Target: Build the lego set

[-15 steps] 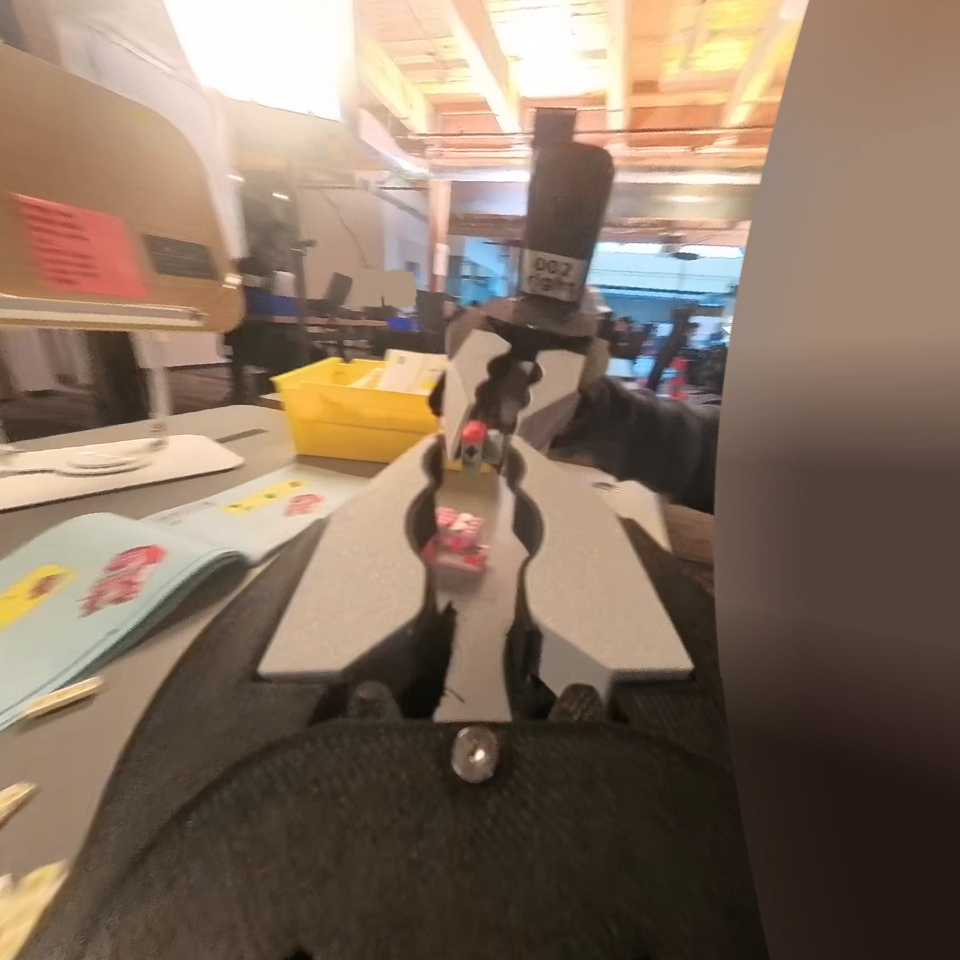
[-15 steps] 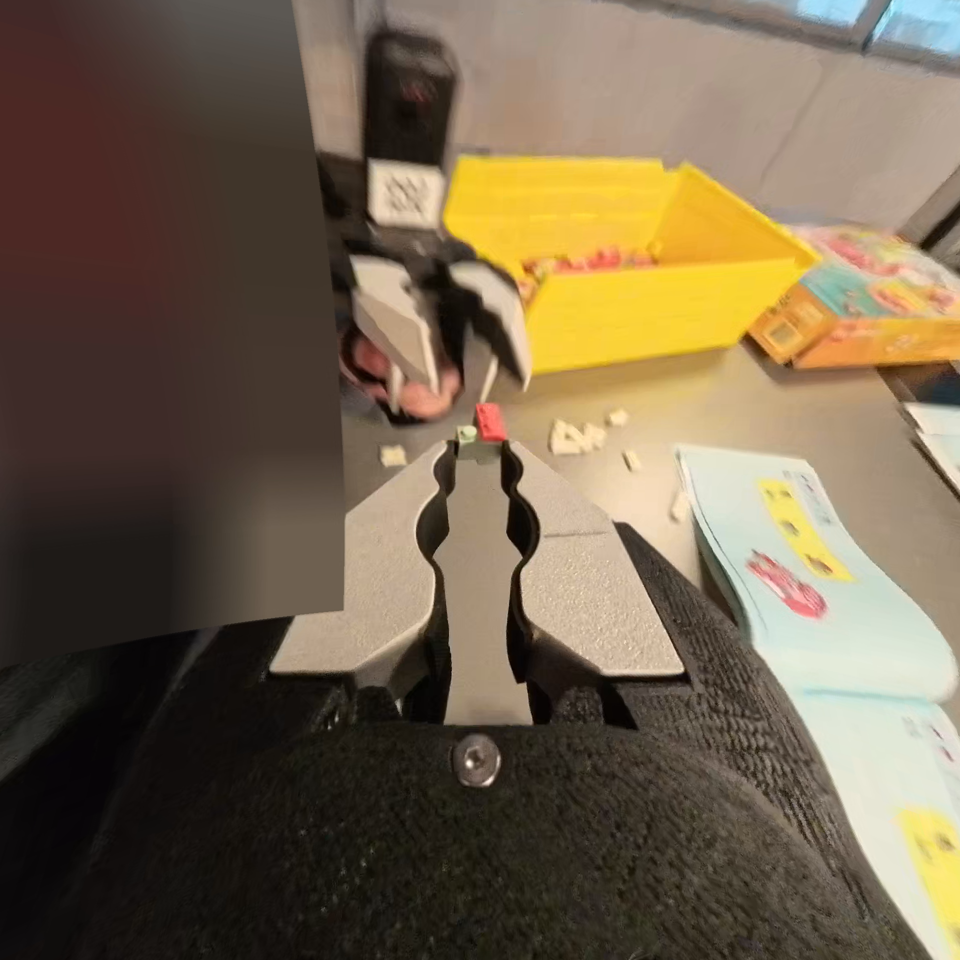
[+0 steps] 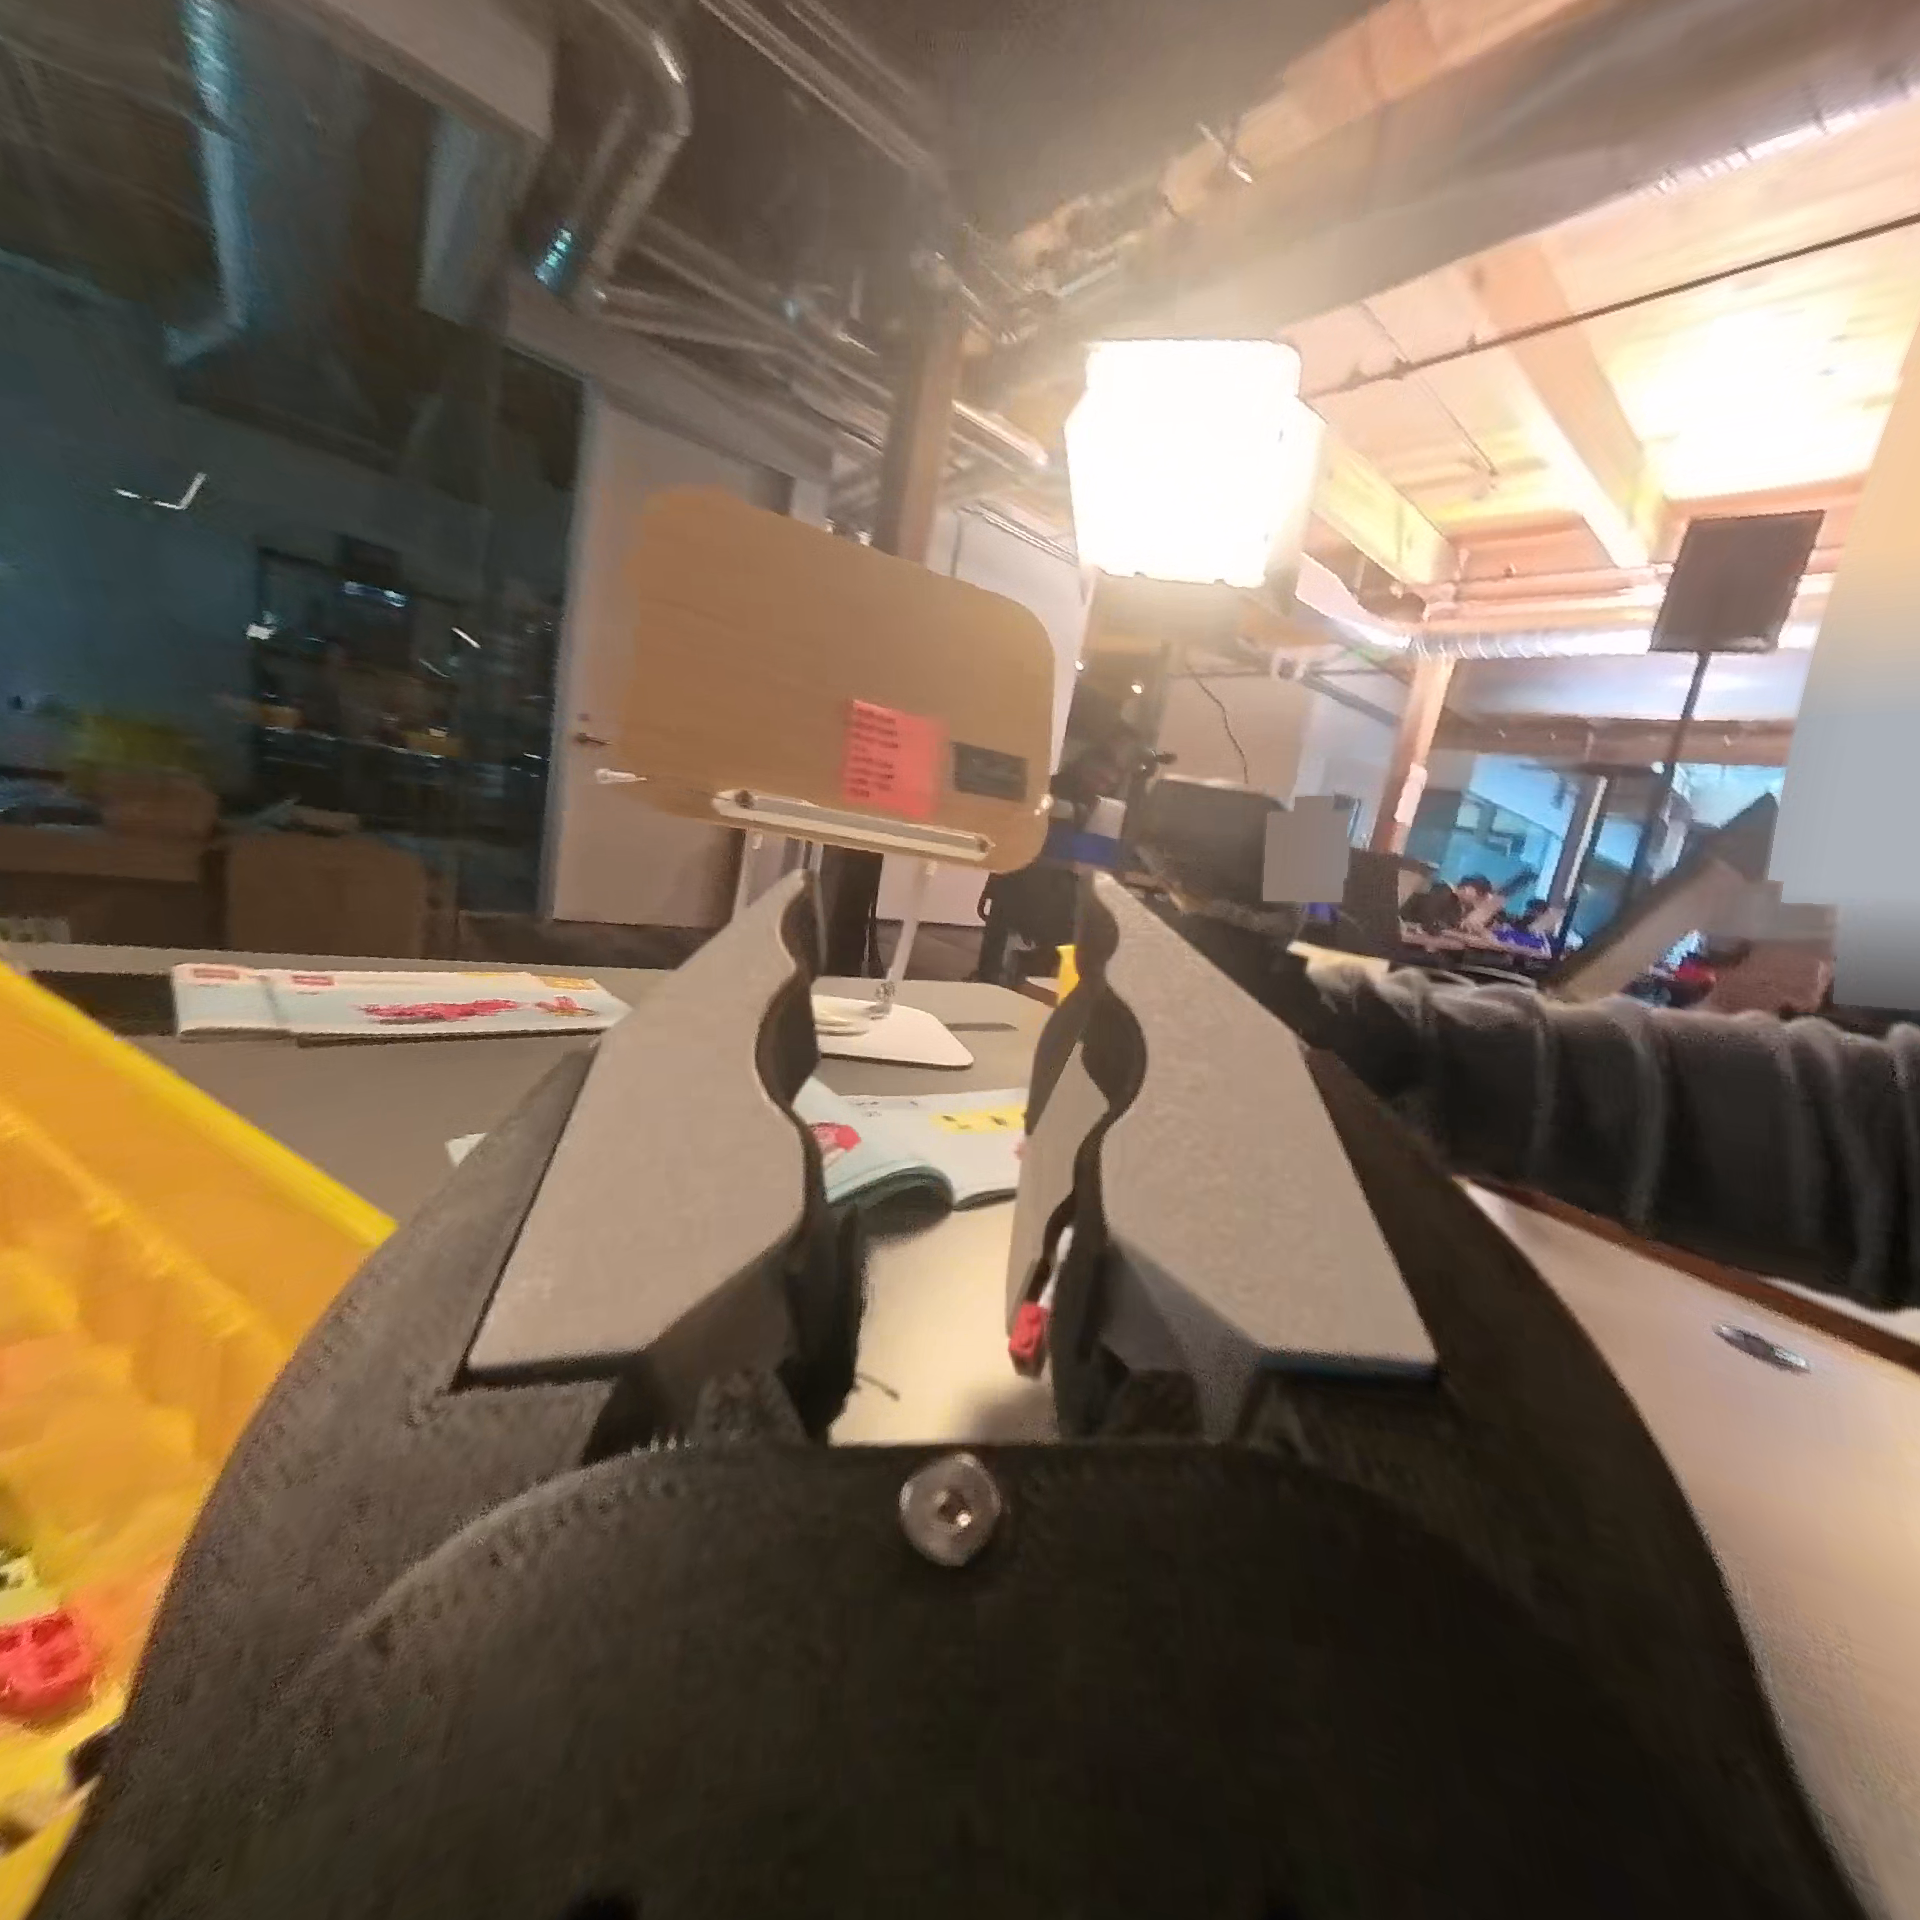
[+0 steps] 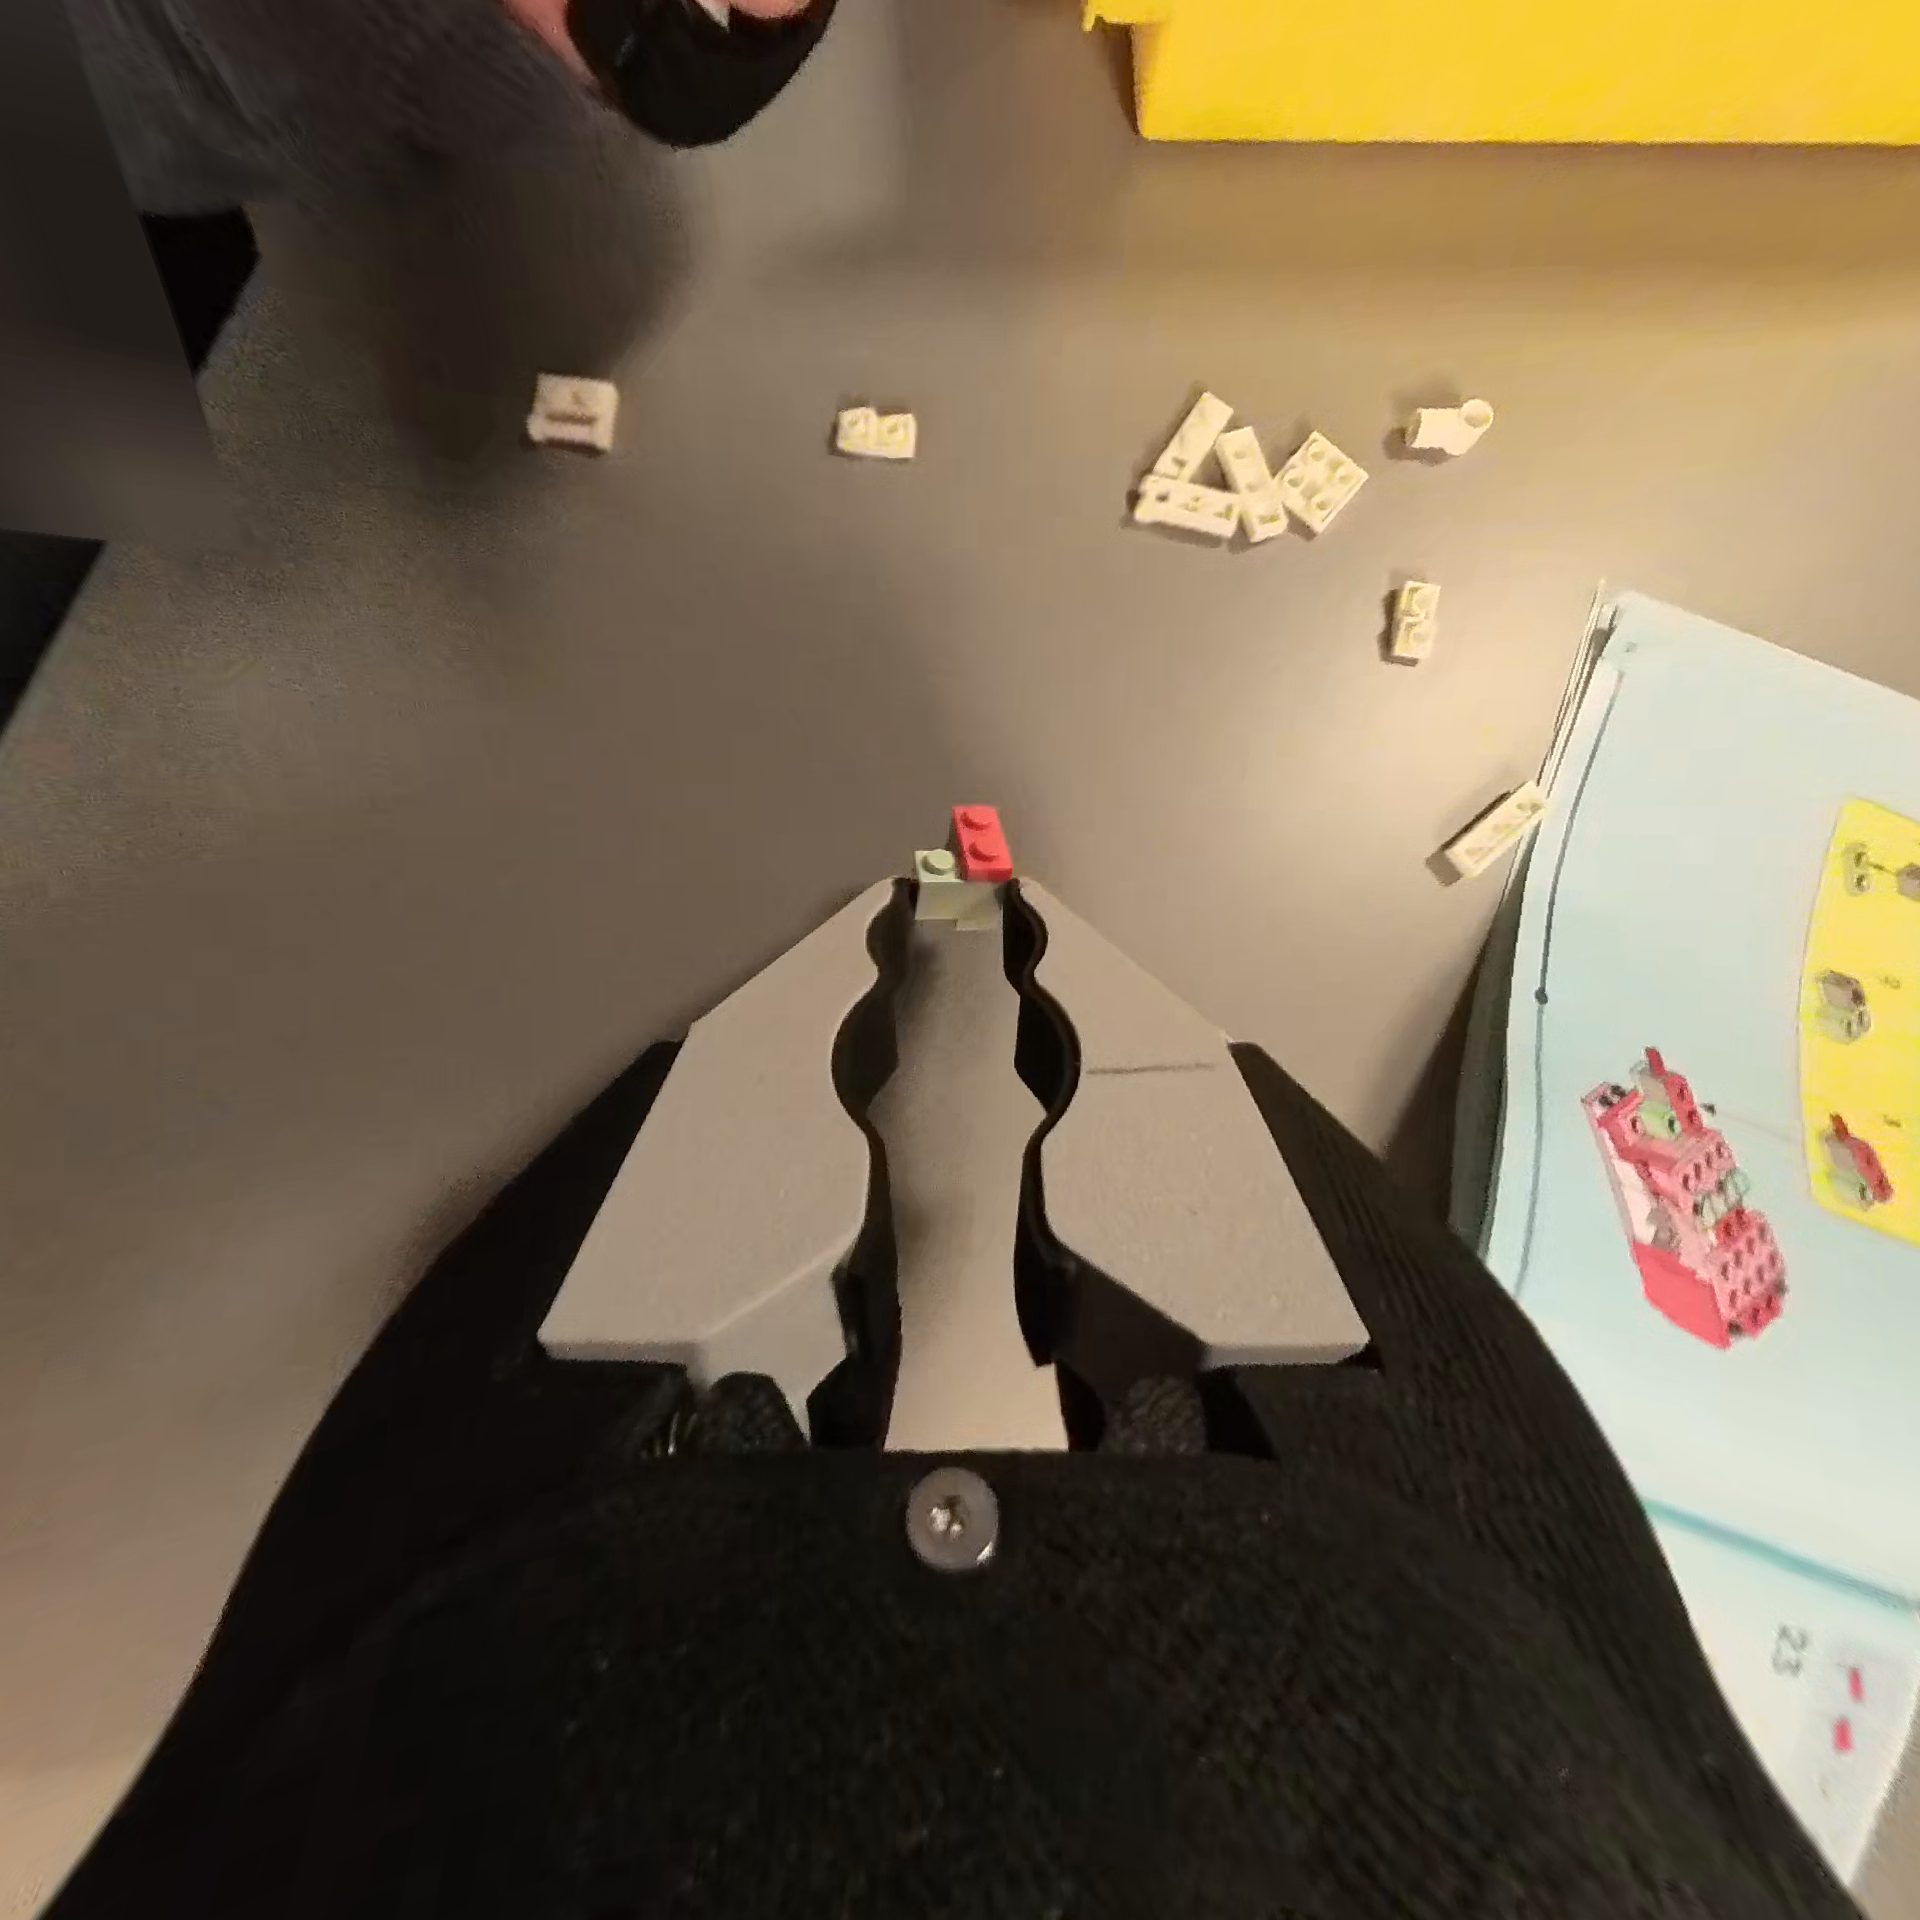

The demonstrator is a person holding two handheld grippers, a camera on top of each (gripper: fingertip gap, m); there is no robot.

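My right gripper (image 4: 956, 891) is shut on a small pale green brick (image 4: 948, 896) that carries a red two-stud brick (image 4: 982, 842) on top. It holds them above the grey table (image 4: 623, 727). My left gripper (image 3: 945, 894) is open wide with nothing between its fingertips, and it points up over the table towards a brown board on a stand (image 3: 831, 675). A small red piece (image 3: 1029, 1342) shows low against the inner side of its right finger. I cannot tell what that piece rests on.
A yellow bin (image 4: 1507, 73) stands at the far edge and also shows at the left in the left wrist view (image 3: 156, 1195). Several loose white bricks (image 4: 1247, 478) lie on the table. An open light-blue instruction booklet (image 4: 1714, 1039) lies at the right. A dark sleeve (image 3: 1610, 1122) reaches in. About 15 centimeters separates my left fingertips from my right.
My left gripper has opened wider and swung up and away. The pink and red model seen between its fingers has left view. My right gripper has kept the green and red bricks and now looks down at the table.
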